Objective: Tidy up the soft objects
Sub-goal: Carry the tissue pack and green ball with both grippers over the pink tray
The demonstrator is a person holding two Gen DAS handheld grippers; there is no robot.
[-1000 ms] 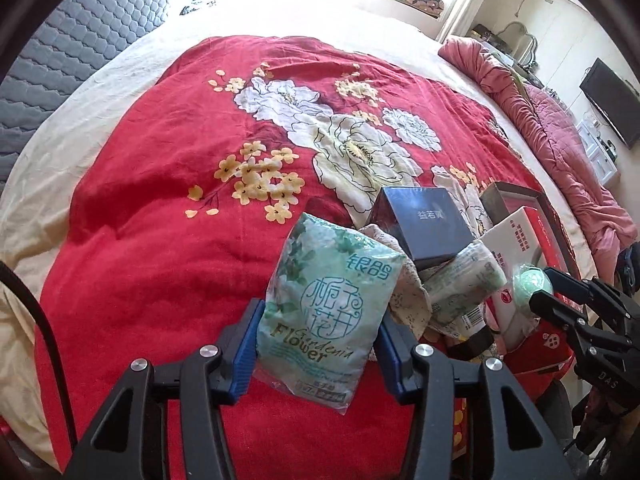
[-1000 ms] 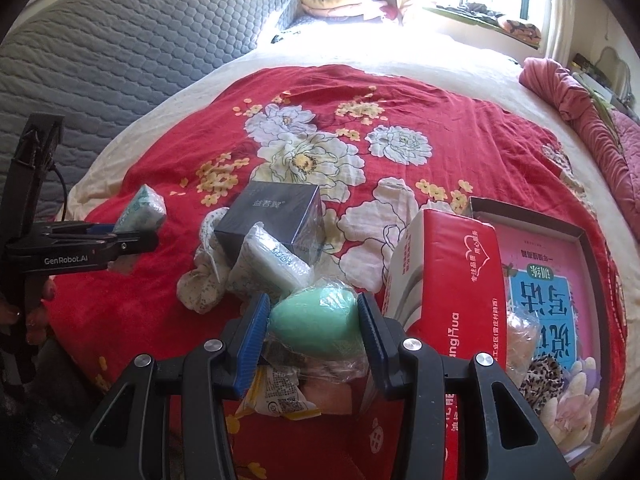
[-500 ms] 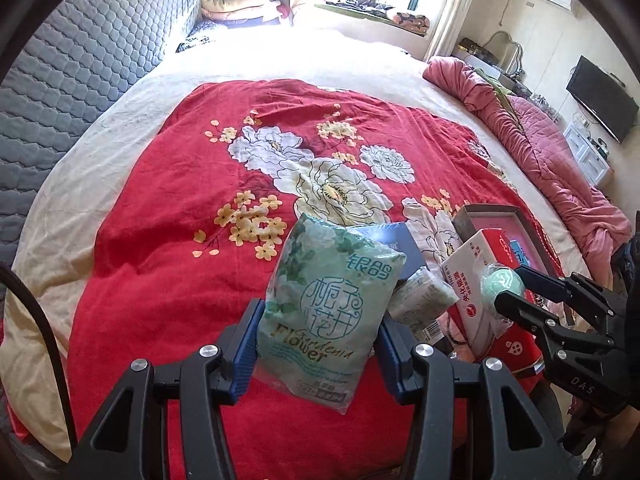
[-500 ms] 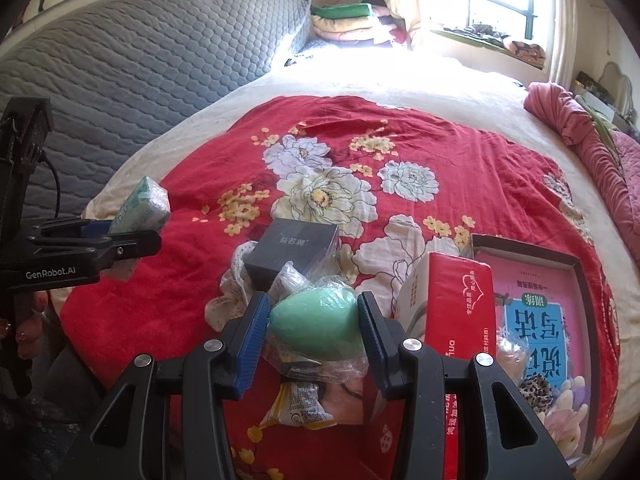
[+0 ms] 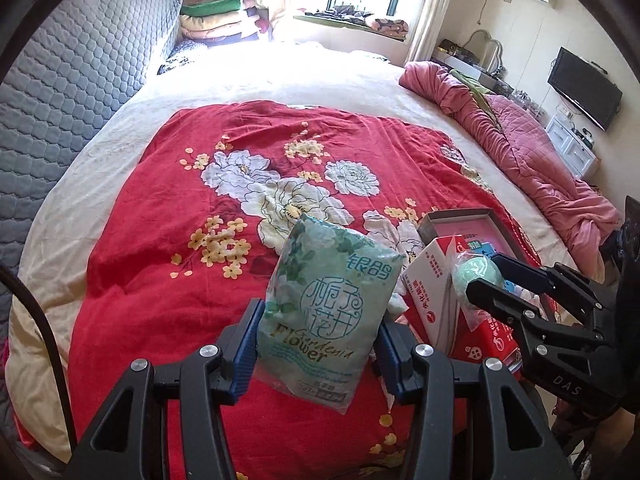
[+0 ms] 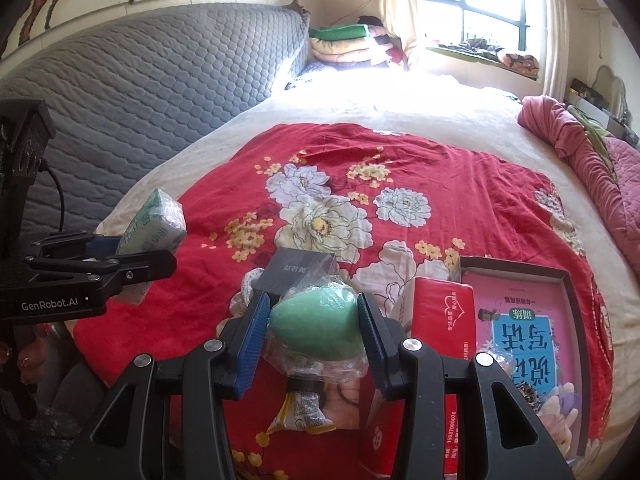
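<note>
My left gripper [image 5: 316, 340] is shut on a pale green tissue pack [image 5: 328, 312] printed "Gardenia Flower", held above the red floral blanket [image 5: 200, 200]. The pack also shows in the right wrist view [image 6: 154, 224], at the left. My right gripper [image 6: 314, 336] is shut on a mint green egg-shaped sponge [image 6: 316, 328] in clear plastic wrap. The sponge also shows in the left wrist view [image 5: 478, 276], at the right. Both are held over the near edge of the bed.
On the blanket lie a dark box [image 6: 296, 274], a red tissue pack [image 6: 444, 320], an open flat box with a pink booklet [image 6: 524, 320] and small wrapped items [image 6: 304, 412]. A grey quilted headboard [image 6: 160, 100] is at left, a pink quilt [image 5: 532, 160] at right.
Both grippers have risen and pulled back from the pile, carrying the tissue pack and the sponge. More of the bed and room shows now.
</note>
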